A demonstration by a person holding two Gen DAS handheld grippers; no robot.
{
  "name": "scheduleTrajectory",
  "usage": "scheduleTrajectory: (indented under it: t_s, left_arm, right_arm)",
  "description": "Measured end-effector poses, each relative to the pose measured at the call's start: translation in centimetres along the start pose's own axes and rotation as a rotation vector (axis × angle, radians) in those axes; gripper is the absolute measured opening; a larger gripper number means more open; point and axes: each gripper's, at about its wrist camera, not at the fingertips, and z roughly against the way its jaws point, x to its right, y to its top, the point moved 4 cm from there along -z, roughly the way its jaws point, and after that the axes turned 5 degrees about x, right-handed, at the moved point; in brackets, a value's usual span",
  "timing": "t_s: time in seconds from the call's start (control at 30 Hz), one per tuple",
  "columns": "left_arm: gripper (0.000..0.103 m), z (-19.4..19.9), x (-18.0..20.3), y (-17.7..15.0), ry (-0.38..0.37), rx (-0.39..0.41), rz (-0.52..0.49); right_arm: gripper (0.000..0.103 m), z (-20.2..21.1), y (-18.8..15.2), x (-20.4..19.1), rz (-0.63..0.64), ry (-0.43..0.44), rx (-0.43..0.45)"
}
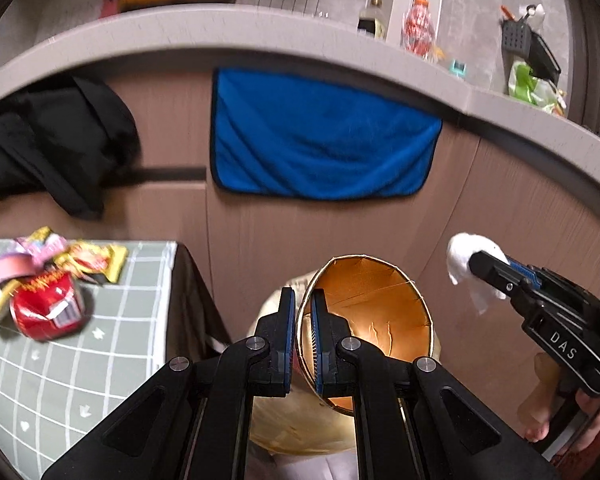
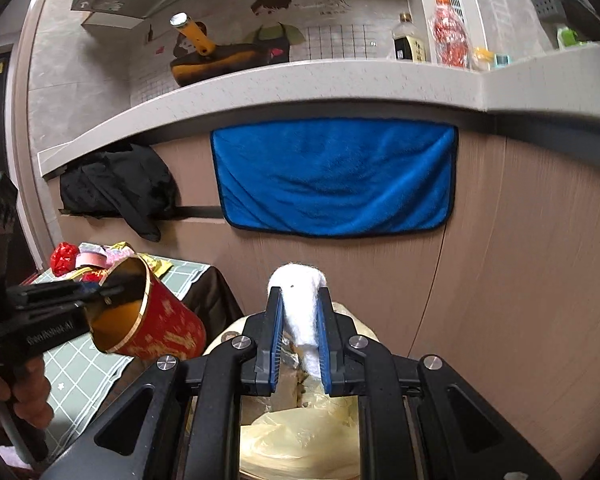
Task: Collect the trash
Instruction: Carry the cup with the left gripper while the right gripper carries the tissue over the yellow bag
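My left gripper (image 1: 303, 296) is shut on the rim of a red paper cup (image 1: 372, 320) with a gold inside, held tilted above a bin lined with a pale yellow bag (image 1: 300, 436). The cup also shows in the right wrist view (image 2: 156, 320). My right gripper (image 2: 300, 300) is shut on a crumpled white tissue (image 2: 300, 300), also over the bag (image 2: 300, 440). In the left wrist view the right gripper (image 1: 474, 266) and tissue (image 1: 464, 252) are at the right, beside the cup.
A small table with a green grid cloth (image 1: 100, 360) stands at the left, holding red and yellow wrappers (image 1: 44, 280). A blue towel (image 1: 320, 140) and a black garment (image 1: 52, 140) hang on the cabinet front under the grey counter (image 1: 260, 36).
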Motion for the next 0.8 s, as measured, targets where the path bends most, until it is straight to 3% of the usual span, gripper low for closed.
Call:
scheduleTrajectory:
  t_s: [0.43,0.8]
  left_arm:
    - [0.008,-4.6,-0.1,-2.1,-0.017,-0.107,0.018]
    - [0.008,-6.5,-0.3,-3.1,-0.029,-0.164,0.046]
  right_arm:
    - [0.014,-4.1,-3.4,1.9,-0.075,0.03,-0.103]
    - [0.015,-6.1,-4.7,2.4,-0.098,0.034,-0.137]
